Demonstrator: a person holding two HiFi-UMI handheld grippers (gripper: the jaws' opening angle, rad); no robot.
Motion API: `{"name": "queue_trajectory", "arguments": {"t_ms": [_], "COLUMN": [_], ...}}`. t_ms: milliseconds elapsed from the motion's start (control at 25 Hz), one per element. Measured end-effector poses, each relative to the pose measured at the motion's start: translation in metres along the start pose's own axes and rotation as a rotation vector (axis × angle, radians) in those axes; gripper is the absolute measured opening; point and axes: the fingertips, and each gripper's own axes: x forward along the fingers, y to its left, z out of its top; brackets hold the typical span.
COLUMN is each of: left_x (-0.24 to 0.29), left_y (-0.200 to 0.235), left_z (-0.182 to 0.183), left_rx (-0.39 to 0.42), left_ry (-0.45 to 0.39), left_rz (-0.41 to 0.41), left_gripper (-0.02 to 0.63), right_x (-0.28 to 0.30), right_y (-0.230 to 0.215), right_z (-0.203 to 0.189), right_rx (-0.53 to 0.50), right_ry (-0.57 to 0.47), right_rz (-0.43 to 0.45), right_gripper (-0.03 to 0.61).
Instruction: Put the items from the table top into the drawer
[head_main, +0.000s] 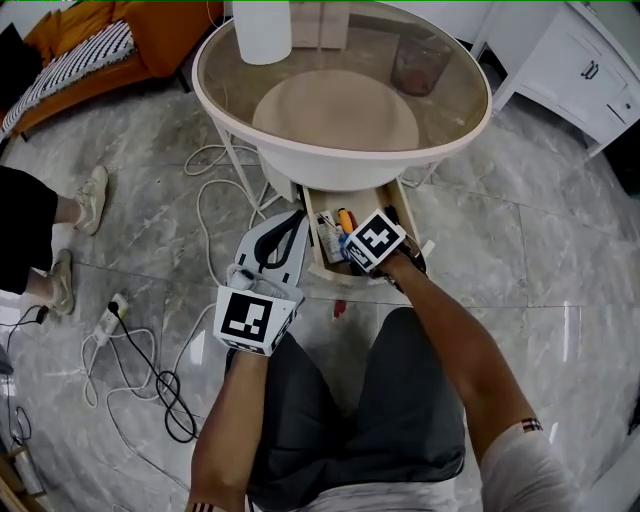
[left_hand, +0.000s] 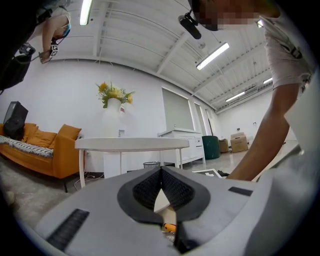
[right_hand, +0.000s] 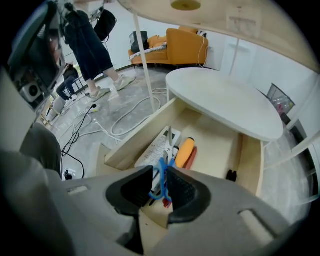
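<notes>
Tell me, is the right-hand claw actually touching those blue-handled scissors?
Touching. The right gripper view shows the scissors wedged by their blue handles between the pads of the right gripper, blades pointing into the drawer.

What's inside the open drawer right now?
In the drawer: a white keypad device, an orange-handled tool beside a red item, a small black object, and blue-handled scissors held by the right gripper. The gripper covers the drawer's near end, hiding anything there.

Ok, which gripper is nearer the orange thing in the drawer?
Right. The right gripper is over the drawer, just short of the orange thing; the left gripper is outside its left wall.
</notes>
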Motion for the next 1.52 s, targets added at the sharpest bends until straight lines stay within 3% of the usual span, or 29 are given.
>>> {"name": "queue_trajectory", "arguments": {"t_ms": [280,440,600,840,1320,1520], "left_x": [0.0,0.001,0.002,0.007,0.028,0.032], "left_y": [0.0,-0.003,-0.004,-0.015,-0.029,-0.027], "left_z": [0.005,0.006,0.008,0.024,0.105,0.146], "left_rx": [0.005,0.009,-0.003,-0.035,-0.045,-0.041], "left_ry": [0.006,0.019,0.029,0.038,0.008,0.033], "left_rz": [-0.01,-0.023,-0.028,-0.052,-0.087,-0.105], "left_gripper": [0.0,0.0,0.0,0.0,0.0,0.0], "right_x": [-0.018,-0.057,-0.114,-0.187,-0.312,-0.363], "right_y": [0.008,0.019,0.024,0.035,0.054,0.059], "right_z": [0.015,0.041,0.061,0.071,0.107,0.129], "right_rx": [-0.026,-0.056,-0.017,0.002,-0.216,-0.206], "right_ry": [-0.127,-0.342,-0.58,-0.791,-1.068,-1.099], "right_rz": [0.018,0.049,0.071,0.106,0.02,0.024], "right_gripper": [0.092,0.054,0.002,0.002,0.001,0.0]}}
